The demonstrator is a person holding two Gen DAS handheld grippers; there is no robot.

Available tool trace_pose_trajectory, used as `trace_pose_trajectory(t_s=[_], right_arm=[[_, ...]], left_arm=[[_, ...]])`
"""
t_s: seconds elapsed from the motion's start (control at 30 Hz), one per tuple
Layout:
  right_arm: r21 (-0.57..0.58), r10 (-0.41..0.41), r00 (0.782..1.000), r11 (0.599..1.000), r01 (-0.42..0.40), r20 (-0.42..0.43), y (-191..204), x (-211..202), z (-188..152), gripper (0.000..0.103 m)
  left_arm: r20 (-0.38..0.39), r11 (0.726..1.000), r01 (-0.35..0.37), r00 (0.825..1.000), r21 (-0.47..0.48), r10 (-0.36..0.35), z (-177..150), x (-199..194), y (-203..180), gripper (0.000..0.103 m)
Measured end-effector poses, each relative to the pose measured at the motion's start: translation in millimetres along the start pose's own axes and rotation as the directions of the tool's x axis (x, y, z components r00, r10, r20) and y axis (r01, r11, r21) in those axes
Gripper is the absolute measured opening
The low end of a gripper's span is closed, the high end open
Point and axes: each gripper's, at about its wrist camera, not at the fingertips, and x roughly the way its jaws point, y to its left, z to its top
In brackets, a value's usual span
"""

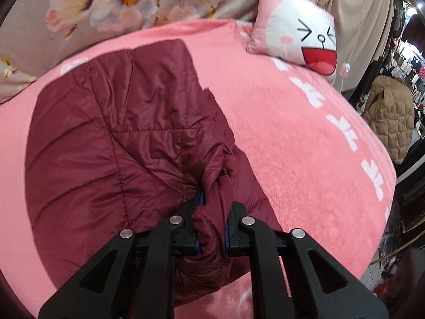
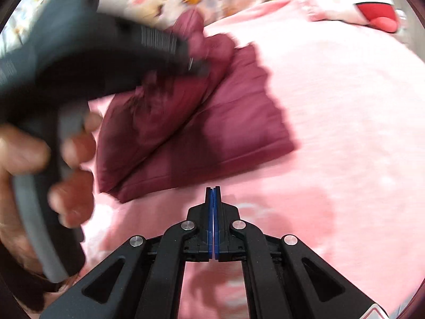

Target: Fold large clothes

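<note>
While the left gripper [image 1: 212,218] clamps a bunched wad of the maroon quilted jacket [image 1: 111,138], we note the garment lies on the pink blanket [image 1: 292,138] of the bed, spread toward the far left side with one layer already lying over another. The right gripper [image 2: 213,194] has its blue-padded jaws pressed together with nothing between them, and it sits over bare blanket just short of the jacket's near hem.

We record the following risks:

- The left grip takes in a thick, crumpled roll of slippery padded fabric, not a flat edge. We judge that the wad may slide out under any pull, or that only the outer layer may follow, leaving the fold uneven.
- With one end held and the other end free, a drag by the left gripper would likely pull the whole jacket across the blanket instead of folding it. The right gripper is not placed to pin or lift the opposite side.
- The puffy filling tends to spring back; a fold laid down without pressing may open again.
- The right wrist view is heavily blurred, and the person's hand [image 2: 53,164] on the left tool's handle fills its left side. We cannot tell from it exactly how the layers lie near the held end.
- The rabbit-face cushion [image 1: 297,29] stands well apart at the head of the bed and poses no obstruction.
</note>
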Motion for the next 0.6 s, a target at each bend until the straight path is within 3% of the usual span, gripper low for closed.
trace_pose_trajectory(t_s=[0.27, 0.53, 0.6], right_arm=[[0.073, -0.066, 0.998, 0.995, 0.064, 0.022, -14.4, -5.2, 17.6, 0.0], [0.086, -0.055, 0.998, 0.995, 0.053, 0.018, -44.0, -3.3, 25.1, 0.003], [0.082, -0.051, 0.999, 0.995, 0.049, 0.019, -47.6, -3.4, 29.9, 0.007]], left_arm=[[-0.046, 0.999, -0.039, 0.998, 0.016, 0.04, -12.5, 30.8, -9.8, 0.011], [-0.047, 0.997, -0.073, 0.996, 0.029, 0.074, -12.2, 34.4, -17.8, 0.012], [-0.031, 0.997, -0.06, 0.998, 0.038, 0.061, -10.5, 27.2, -25.6, 0.024]])
